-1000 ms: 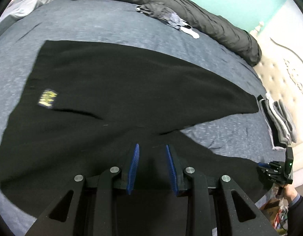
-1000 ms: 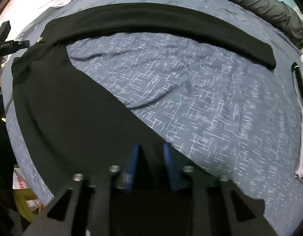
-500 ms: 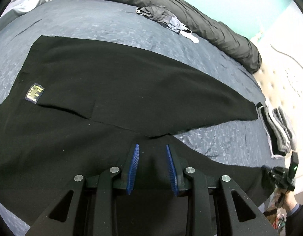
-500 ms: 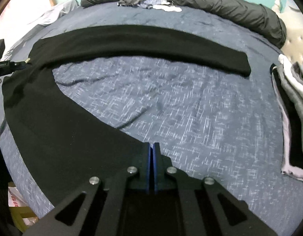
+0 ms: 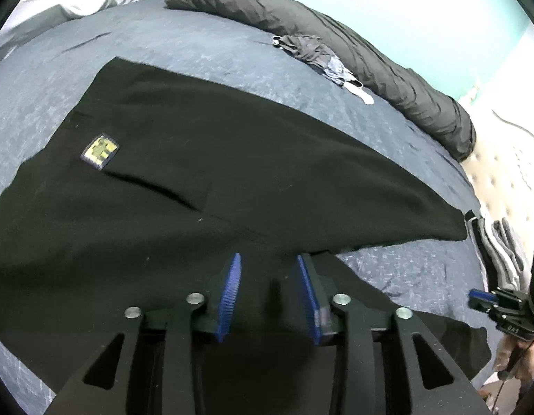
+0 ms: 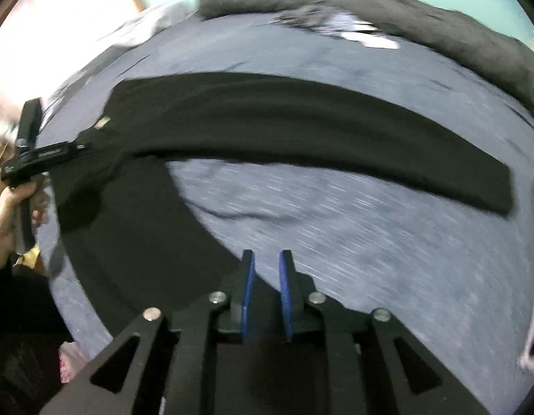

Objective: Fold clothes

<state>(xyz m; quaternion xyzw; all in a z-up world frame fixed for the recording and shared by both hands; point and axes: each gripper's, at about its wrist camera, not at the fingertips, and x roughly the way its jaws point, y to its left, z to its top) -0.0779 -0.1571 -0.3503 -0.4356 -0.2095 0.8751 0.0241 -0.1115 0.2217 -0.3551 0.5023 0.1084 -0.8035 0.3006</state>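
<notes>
Black trousers (image 5: 232,173) lie spread on the blue bedspread (image 6: 370,224). Left gripper (image 5: 269,259) opening, over fabric, nothing clamped. Right gripper (image 6: 267,256) opening, empty.

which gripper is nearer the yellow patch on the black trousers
Left. The left gripper hovers over the black trousers near the yellow patch, jaws opening, empty. The right gripper, jaws also opening, sits over the far leg by the bed's edge.
</notes>
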